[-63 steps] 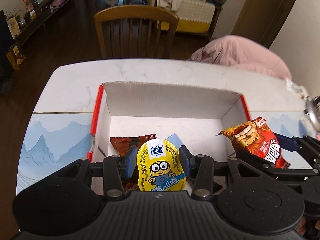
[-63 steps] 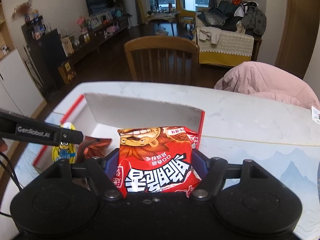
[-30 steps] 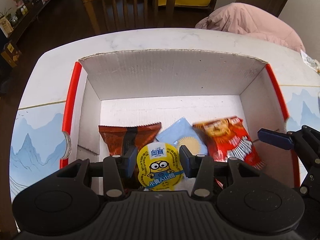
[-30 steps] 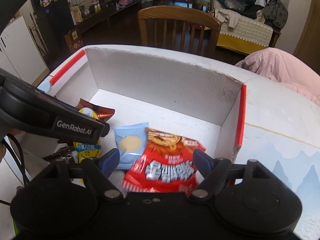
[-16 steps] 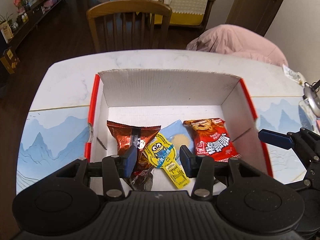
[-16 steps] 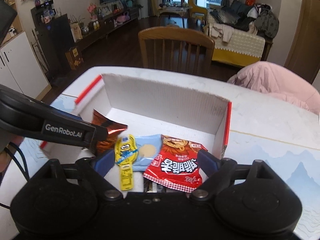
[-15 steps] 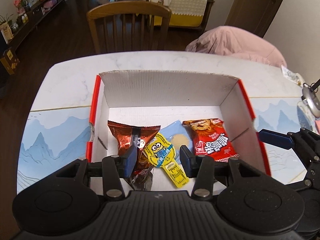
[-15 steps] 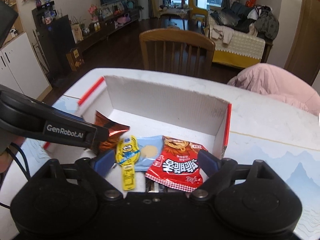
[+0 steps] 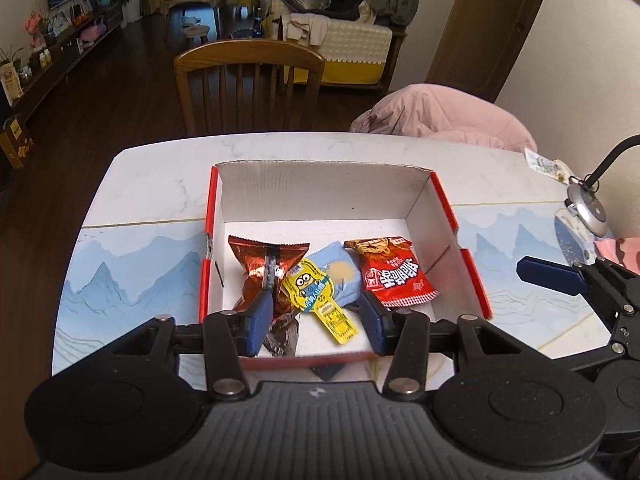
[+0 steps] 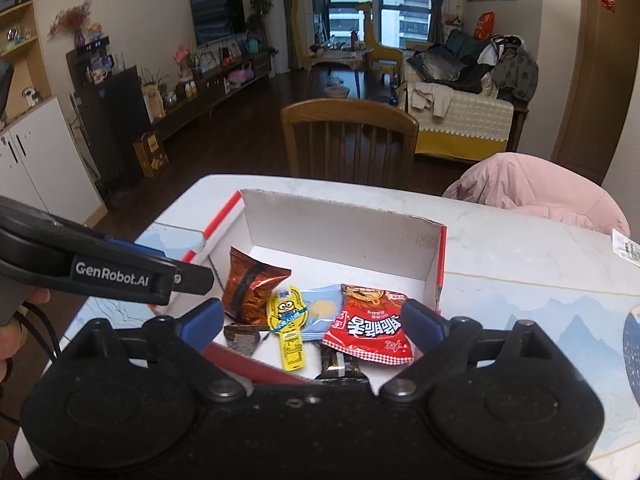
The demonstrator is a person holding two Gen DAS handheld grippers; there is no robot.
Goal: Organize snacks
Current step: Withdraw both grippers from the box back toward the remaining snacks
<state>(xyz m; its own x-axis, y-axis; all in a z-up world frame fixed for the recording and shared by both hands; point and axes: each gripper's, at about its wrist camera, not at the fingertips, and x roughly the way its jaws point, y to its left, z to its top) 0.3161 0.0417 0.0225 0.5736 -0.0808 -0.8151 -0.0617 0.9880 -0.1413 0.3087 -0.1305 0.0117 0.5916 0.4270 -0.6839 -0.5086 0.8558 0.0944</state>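
released, yellow minion snack (image 9: pixel 310 286) and red bag (image 9: pixel 390 276) lie flat in box (image 9: pixel 320 184); both grippers' fingers opening, empty.

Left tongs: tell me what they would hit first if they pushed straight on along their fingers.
Probably the yellow cartoon snack pack lying in the cardboard box. It sits centred between the left tongs, whose jaws are opening with nothing gripped. Depth is unclear; the brown packet beside it could touch too.

Red-edged white box (image 9: pixel 442 200), yellow cartoon packet (image 9: pixel 310 286), red lion-print bag (image 9: pixel 394 276), blue mountain-pattern mat (image 9: pixel 132 260)
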